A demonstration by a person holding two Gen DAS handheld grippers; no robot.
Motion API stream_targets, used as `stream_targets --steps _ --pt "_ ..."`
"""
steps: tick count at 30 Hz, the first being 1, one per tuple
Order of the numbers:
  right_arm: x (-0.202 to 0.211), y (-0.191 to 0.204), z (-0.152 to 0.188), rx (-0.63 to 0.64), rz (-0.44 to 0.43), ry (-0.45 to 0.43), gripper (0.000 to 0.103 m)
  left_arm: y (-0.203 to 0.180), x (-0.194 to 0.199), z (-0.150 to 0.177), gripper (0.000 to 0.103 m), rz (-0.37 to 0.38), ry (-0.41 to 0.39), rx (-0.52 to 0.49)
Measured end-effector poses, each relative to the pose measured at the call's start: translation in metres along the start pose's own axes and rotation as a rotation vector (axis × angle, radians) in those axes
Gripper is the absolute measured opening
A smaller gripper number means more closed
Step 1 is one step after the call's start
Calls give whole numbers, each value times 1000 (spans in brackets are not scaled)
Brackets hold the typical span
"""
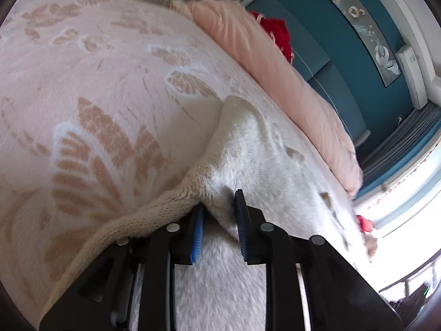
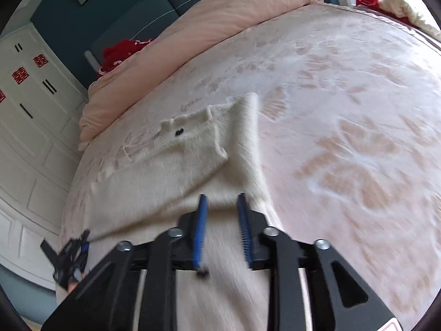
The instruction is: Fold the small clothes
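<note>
A small cream fuzzy sweater (image 2: 176, 171) lies on the pink patterned bed blanket (image 2: 344, 110), part of it folded over. My left gripper (image 1: 220, 201) has its blue-padded jaws partly apart with a fold of the sweater (image 1: 248, 149) between them, its ribbed hem (image 1: 132, 220) trailing to the left. My right gripper (image 2: 222, 201) has its jaws partly apart over the sweater's near edge, cloth between the pads. The left gripper also shows at the sweater's far corner in the right wrist view (image 2: 71, 256).
A rolled pink duvet (image 2: 193, 27) lies along the teal headboard (image 1: 330, 63), with a red cloth (image 2: 121, 52) behind it. White wardrobe doors (image 2: 33, 127) stand beside the bed. More red and cream clothes (image 2: 386, 0) lie by the window.
</note>
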State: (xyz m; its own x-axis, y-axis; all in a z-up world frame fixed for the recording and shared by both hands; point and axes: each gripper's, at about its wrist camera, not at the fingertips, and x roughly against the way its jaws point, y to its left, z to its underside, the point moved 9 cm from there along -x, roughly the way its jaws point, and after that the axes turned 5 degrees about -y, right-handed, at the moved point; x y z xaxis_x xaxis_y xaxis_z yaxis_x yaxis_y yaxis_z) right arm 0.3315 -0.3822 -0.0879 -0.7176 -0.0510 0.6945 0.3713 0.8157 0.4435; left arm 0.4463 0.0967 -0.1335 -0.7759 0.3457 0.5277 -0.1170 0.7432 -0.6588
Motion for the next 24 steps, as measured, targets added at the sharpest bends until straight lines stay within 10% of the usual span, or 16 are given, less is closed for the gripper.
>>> stream_targets --steps 6,15,24 --pt "97 -56 102 29 85 128 44 16 129 31 93 -46 68 -26" --pt "116 -49 208 -107 -80 264 51 72 236 101 95 -107 188 50" --pt "82 -23 197 -206 -129 199 57 52 213 112 97 -107 238 74"
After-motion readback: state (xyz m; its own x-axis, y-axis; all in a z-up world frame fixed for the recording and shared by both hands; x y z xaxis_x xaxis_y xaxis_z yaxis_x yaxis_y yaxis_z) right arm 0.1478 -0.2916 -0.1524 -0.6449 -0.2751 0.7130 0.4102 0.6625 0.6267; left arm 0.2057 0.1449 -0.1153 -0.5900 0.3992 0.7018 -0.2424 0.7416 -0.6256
